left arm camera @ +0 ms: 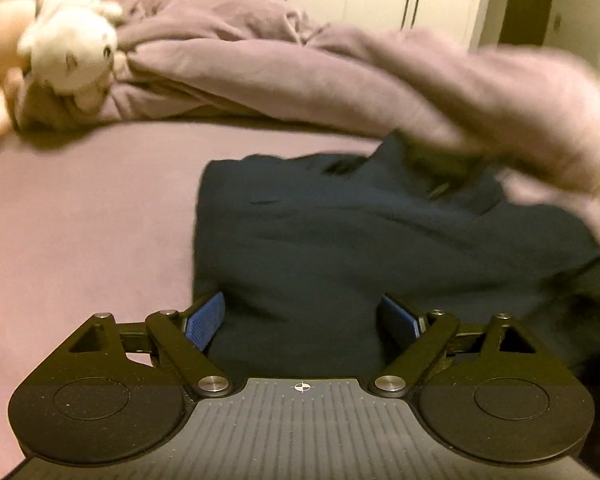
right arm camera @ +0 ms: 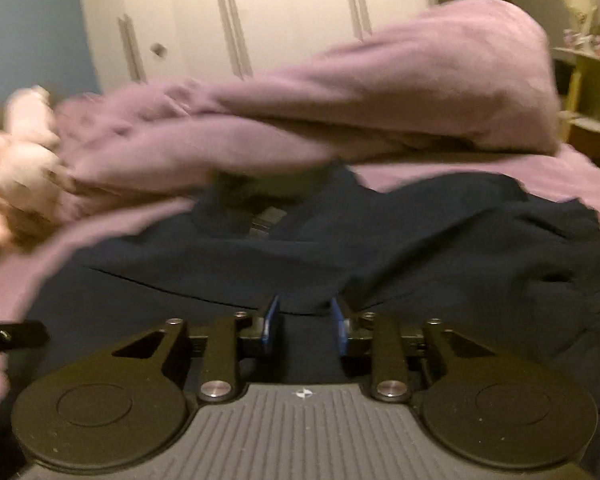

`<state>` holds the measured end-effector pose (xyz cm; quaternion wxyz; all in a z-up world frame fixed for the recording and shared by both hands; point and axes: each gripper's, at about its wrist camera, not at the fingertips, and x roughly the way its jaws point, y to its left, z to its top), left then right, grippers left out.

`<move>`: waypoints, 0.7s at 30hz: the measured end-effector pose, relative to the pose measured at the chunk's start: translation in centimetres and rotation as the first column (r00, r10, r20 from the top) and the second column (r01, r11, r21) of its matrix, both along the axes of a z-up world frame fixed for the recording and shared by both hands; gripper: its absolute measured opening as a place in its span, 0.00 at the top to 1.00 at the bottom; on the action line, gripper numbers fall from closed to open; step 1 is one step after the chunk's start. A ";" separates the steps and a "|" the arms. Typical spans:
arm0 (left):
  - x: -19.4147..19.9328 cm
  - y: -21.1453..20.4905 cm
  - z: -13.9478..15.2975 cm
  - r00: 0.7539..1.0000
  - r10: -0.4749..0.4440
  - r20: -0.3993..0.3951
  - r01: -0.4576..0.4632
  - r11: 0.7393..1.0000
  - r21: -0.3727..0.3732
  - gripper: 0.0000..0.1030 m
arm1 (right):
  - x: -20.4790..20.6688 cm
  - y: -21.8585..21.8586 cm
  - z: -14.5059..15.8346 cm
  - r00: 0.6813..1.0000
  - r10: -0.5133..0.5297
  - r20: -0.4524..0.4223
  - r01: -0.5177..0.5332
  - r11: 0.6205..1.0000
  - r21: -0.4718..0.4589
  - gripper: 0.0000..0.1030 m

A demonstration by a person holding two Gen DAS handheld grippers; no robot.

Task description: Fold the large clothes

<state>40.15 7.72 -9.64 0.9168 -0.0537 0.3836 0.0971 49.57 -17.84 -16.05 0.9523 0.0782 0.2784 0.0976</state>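
Left gripper (left arm camera: pixel 302 318) fingers wide open over the dark garment (left arm camera: pixel 340 232); right gripper (right arm camera: pixel 304 326) fingers narrowed, pinching nothing visible. Risk: a closing pinch could bunch the fabric against the bed (left arm camera: pixel 80 220) and skew the fold.

A mauve bed (left arm camera: pixel 80 208) carries a dark garment (left arm camera: pixel 320 232), rumpled duvet (left arm camera: pixel 260 64) and plush toy (left arm camera: pixel 72 52).

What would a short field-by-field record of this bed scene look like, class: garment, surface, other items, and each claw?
garment: dark navy garment, partly folded, lying on the bed
surface: mauve bedsheet
bedding: rumpled mauve duvet behind the garment
toy: white plush toy beside the duvet
left claw: open over the garment
right claw: narrowly open, no cloth visibly pinched
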 end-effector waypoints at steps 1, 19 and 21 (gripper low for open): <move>0.6 -0.3 -0.8 1.000 -0.005 -0.012 0.006 0.999 0.035 0.07 | 0.3 -1.1 -0.5 1.000 -0.023 0.010 0.023 0.999 -0.028 0.90; 0.4 0.4 -2.0 0.998 -0.003 -0.057 0.004 1.000 0.014 0.01 | -5.7 -8.0 -2.2 0.997 -0.063 0.048 0.067 0.994 -0.088 1.00; 0.3 0.5 -2.0 0.998 -0.010 -0.056 0.011 1.000 0.011 0.01 | -5.3 -8.0 -2.4 0.997 -0.060 0.039 0.063 0.994 -0.085 1.00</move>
